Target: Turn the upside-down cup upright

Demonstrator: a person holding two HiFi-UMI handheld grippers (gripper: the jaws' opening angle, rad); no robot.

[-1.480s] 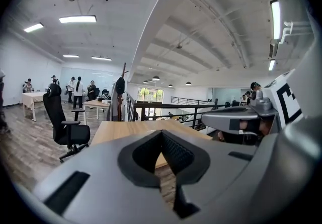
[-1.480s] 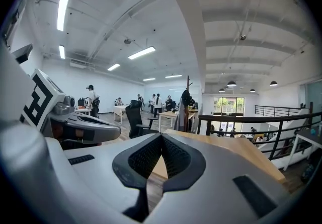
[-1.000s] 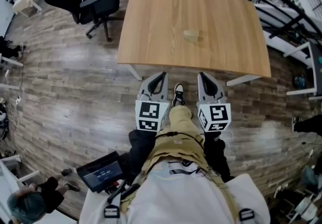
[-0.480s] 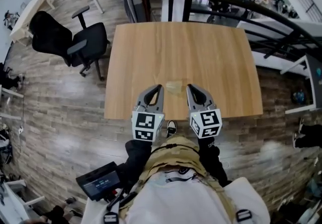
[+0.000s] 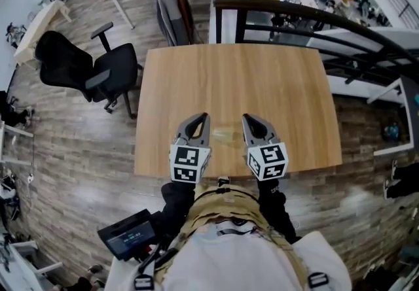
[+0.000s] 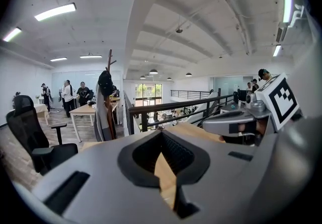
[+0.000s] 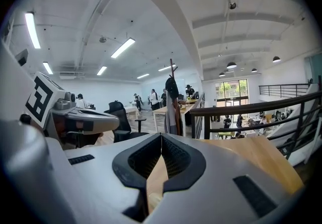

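Person seen from above wearing a white top (image 5: 216, 254), black sleeves (image 5: 175, 197) and khaki trousers (image 5: 226, 203). The left gripper (image 5: 196, 123) and right gripper (image 5: 253, 123) are pale grey, with ribbed black fingers (image 6: 175, 151) and black-and-white marker cubes (image 5: 188, 163).

Rectangular table (image 5: 275, 80), light wood-grain top, seen from steeply above. Table stands on grey-brown plank floor (image 5: 72, 152). On top: one small pale cup (image 5: 224, 134), faintly see-through, resting near table's front edge, a little left of that edge's midpoint, well clear of both side edges and far from back edge. Cup too small and blurred to tell which way up. Tabletop colour even, warm tan, lighter than floor around table.
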